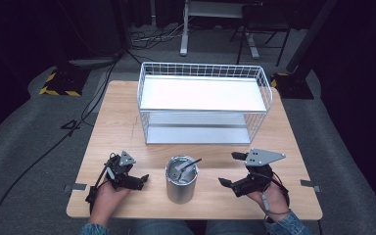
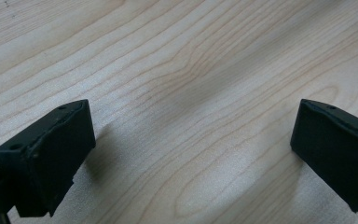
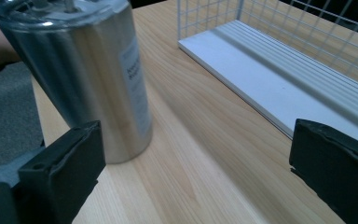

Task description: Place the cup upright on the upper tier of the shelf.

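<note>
- Steel cup [image 1: 181, 179] is seen upright on the worktop [image 1: 117, 122], in front of the wire basket [image 1: 204, 102], untouched.
- Left tool [image 1: 138, 179] and right tool [image 1: 228, 169] flank the cup, jaws spread, nothing gripped; grasping is judged not yet begun.

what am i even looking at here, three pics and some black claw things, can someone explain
A person sits at a wooden table and holds a hand-operated two-jaw gripper in each hand; there is no robot arm. The high view looks down from above: the left gripper and the right gripper flank a shiny metal tumbler with a clear lid, and a white wire shelf basket stands farther back. The other two pictures come from cameras riding on the grippers, looking along their black jaws. The left gripper view looks down on bare wood between open jaws. The right gripper view faces the tumbler and the basket's base, jaws also open. Nothing is held.
</note>
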